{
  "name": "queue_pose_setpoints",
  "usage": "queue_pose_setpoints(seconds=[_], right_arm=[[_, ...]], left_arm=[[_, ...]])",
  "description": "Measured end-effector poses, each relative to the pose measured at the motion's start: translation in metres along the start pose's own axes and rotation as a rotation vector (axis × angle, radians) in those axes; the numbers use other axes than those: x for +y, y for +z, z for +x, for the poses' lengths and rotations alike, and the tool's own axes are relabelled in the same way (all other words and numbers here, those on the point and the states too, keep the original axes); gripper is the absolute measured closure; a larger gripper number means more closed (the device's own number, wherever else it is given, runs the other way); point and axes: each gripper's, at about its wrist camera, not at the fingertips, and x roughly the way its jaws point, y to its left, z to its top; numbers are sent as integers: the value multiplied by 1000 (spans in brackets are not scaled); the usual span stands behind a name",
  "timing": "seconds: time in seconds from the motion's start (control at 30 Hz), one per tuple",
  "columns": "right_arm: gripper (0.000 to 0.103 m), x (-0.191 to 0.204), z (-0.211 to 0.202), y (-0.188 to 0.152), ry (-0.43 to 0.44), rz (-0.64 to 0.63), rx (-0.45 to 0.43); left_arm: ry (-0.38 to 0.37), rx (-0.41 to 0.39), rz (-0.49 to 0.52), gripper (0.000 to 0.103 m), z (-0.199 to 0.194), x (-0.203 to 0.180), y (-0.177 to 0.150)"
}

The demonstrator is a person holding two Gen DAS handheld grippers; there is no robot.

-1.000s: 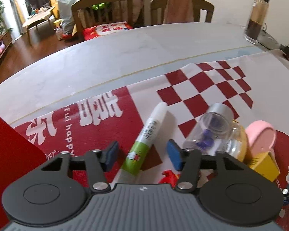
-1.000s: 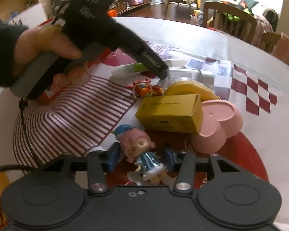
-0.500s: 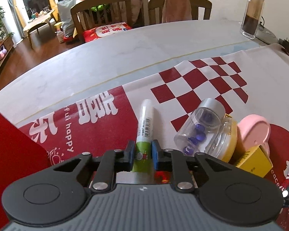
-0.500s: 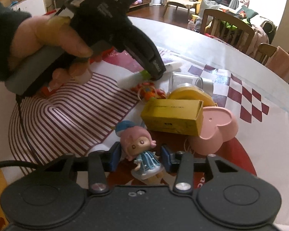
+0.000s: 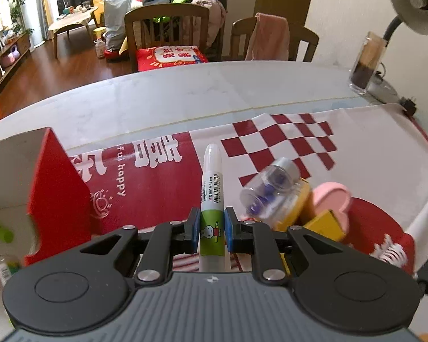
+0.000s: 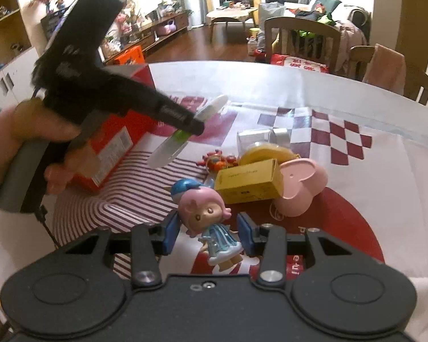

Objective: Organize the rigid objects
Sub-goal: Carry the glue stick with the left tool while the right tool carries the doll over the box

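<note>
- My left gripper (image 5: 211, 229) is clamped on one glue stick (image 5: 211, 199); both blue pads press its green band, which carries a small cartoon figure. Its white cap points to twelve o'clock. Small print runs along the white barrel; I read "MF-" and digits, not surely.
- In the right wrist view that glue stick (image 6: 185, 134) hangs clear above the cloth, held by the left gripper (image 6: 195, 124) in my left hand (image 6: 34, 142).
- My right gripper (image 6: 208, 232) grasps one doll (image 6: 207, 213) with pink hair, a blue cap and a blue striped dress. The doll sits between the two blue pads; the left pad touches it by the head, while at the right pad I cannot tell contact.
- At one o'clock from the doll lies one yellow box (image 6: 249, 181); its printing is too small to read. Touching it at three o'clock is one pink heart-shaped dish (image 6: 302, 185).
- Behind the box are one yellow round tin (image 6: 264, 151), one clear jar (image 6: 259, 136) with a silver lid, and one orange-red trinket (image 6: 216, 161).
- In the left wrist view the jar (image 5: 268, 185) holds purple pieces.
- The cloth (image 5: 157, 176) reads "ful happy" beside large white characters.
- At nine o'clock stands one red box (image 5: 60, 188).
- On the table (image 5: 171, 97), at one o'clock, stands one glass (image 5: 366, 67) with dark contents.
</note>
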Motion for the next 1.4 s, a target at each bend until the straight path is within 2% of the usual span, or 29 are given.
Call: queue_pose_setpoints(seconds=[0.13, 0.43, 0.7, 1.0, 1.4], right_arm=[[60, 7, -14, 5, -21, 21, -8], [60, 34, -39, 29, -1, 47, -46], [60, 70, -35, 57, 21, 49, -64], [60, 121, -12, 89, 39, 13, -82], [60, 167, 46, 122, 43, 1, -41]], left_arm=[[-17, -12, -10, 86, -25, 4, -4], [-53, -61, -40, 86, -81, 25, -10], [-58, -102, -61, 86, -124, 58, -17], [4, -134, -103, 86, -157, 120, -27], [112, -99, -175, 86, -161, 215, -48]])
